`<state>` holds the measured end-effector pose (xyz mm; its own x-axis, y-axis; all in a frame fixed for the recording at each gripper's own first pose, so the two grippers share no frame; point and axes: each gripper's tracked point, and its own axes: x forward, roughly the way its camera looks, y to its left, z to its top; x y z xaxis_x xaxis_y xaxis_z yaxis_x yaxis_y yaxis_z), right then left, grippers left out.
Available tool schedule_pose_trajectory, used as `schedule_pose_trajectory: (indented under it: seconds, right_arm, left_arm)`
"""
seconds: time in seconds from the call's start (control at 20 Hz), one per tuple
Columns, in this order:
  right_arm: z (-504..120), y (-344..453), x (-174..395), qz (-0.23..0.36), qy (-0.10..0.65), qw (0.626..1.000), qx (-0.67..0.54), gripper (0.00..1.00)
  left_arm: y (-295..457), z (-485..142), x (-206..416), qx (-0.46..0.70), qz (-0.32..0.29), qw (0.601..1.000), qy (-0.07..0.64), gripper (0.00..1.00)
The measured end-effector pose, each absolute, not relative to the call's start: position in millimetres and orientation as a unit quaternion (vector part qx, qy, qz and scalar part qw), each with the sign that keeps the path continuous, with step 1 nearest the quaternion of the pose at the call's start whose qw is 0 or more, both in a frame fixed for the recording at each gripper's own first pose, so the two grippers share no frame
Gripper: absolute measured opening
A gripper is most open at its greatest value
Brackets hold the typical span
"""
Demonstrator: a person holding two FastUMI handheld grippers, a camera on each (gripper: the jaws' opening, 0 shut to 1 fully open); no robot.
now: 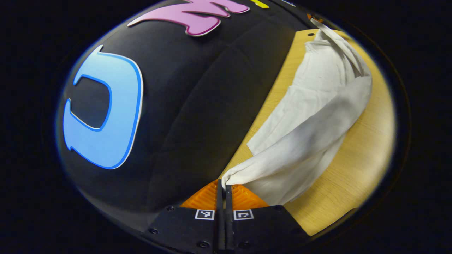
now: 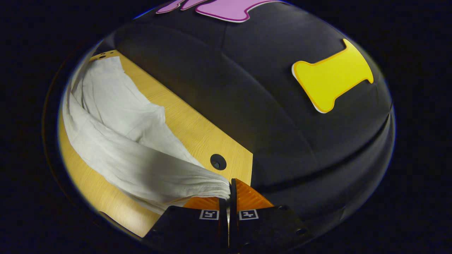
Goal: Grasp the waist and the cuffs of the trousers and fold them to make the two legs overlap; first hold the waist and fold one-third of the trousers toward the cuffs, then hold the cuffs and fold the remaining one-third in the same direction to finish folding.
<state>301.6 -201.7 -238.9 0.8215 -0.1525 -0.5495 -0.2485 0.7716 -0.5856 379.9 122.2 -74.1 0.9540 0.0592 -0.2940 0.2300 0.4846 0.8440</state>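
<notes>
White trousers [image 1: 310, 116] lie partly on the wooden table [image 1: 367, 148], with one edge lifted off it. In the left gripper view my left gripper [image 1: 223, 184] is shut on one end of that lifted edge, and the cloth stretches away to the upper right. In the right gripper view the white trousers [image 2: 134, 155] run from the upper left down to my right gripper [image 2: 230, 186], which is shut on the other end of the edge. The cloth hangs taut between the two grips above the table [image 2: 187, 123]. I cannot tell which end is waist or cuffs.
The table's far edge meets the black booth wall [image 1: 197, 106]. A round cable hole [image 2: 218, 162] sits in the tabletop near the right gripper, close to the table's corner. A small hole [image 1: 310, 34] marks the far corner in the left gripper view.
</notes>
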Motion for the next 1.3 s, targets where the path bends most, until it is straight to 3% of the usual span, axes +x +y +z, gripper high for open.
schedule_pose_trajectory:
  seconds: [0.2,0.35,0.45,0.5,0.55,0.6,0.65,0.8,1.05,1.3]
  right_arm:
    - [-249.9,-215.1,342.1,-0.037,0.318,0.922,-0.22,0.05]
    - [-241.3,-209.6,327.9,-0.076,0.342,0.932,-0.09,0.05]
    - [-244.1,-207.7,328.6,-0.09,0.362,0.927,-0.045,0.06]
    - [-244.8,-205.2,328.5,-0.091,0.369,0.924,-0.031,0.16]
    - [-241.3,-202.2,329.5,-0.088,0.37,0.924,-0.024,0.14]
    - [-234.1,-200.4,330.8,-0.086,0.366,0.926,-0.022,0.24]
    - [-244.0,-199.8,332.3,-0.086,0.361,0.928,-0.019,0.24]
    - [-245.2,-198.1,327.5,-0.079,0.364,0.928,-0.016,0.98]
    - [-229.1,-211.3,306.9,-0.095,0.346,0.933,-0.025,0.98]
    - [-220.3,-215.7,285.3,-0.105,0.332,0.937,-0.033,0.98]
  left_arm:
    - [116.0,-98.1,440.7,0.456,-0.049,0.874,0.16,0.05]
    - [111.7,-121.5,464.6,0.421,-0.037,0.89,0.171,0.05]
    - [94.5,-156.3,461.7,0.389,-0.06,0.896,0.207,0.06]
    - [80.0,-173.9,455.1,0.369,-0.083,0.899,0.222,0.26]
    - [68.1,-182.4,452.1,0.355,-0.095,0.903,0.221,0.45]
    - [60.6,-183.7,448.4,0.352,-0.1,0.906,0.213,0.65]
    - [59.7,-186.0,449.0,0.35,-0.1,0.907,0.212,0.84]
    - [54.3,-189.9,441.2,0.334,-0.11,0.909,0.226,0.95]
    - [63.0,-182.6,410.3,0.256,-0.114,0.93,0.237,0.97]
    - [77.6,-136.7,376.5,0.164,-0.083,0.964,0.193,0.97]
